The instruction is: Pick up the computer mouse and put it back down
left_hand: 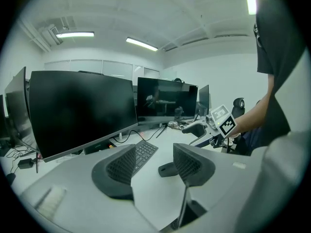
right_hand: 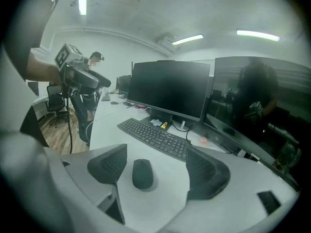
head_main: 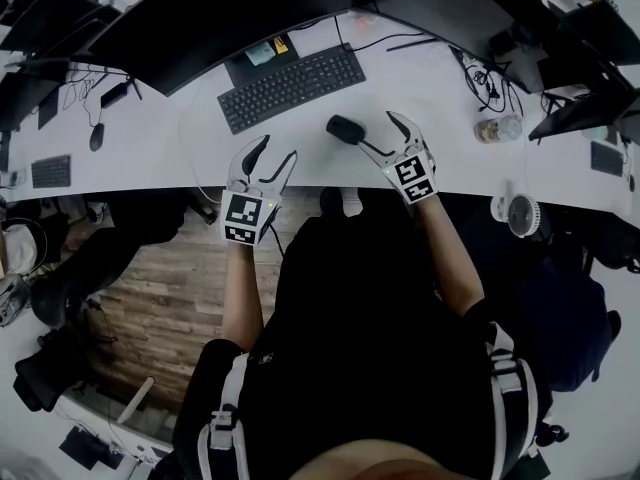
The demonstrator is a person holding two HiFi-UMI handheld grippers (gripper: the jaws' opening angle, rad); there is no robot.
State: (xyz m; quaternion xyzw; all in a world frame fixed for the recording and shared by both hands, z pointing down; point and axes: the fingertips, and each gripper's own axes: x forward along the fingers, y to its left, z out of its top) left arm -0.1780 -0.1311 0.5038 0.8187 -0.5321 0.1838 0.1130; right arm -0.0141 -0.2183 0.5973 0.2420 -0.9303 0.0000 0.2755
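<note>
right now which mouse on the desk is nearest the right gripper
The black mouse beside the big keyboard, just ahead of the open right gripper; the other mouse lies far along the desk's left.

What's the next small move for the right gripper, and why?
Probably ease the right gripper slightly forward and down, then close. Its fingers stand apart, and the mouse lies flat on the desk between them, nearer the left one. Neither finger appears to touch it yet.
</note>
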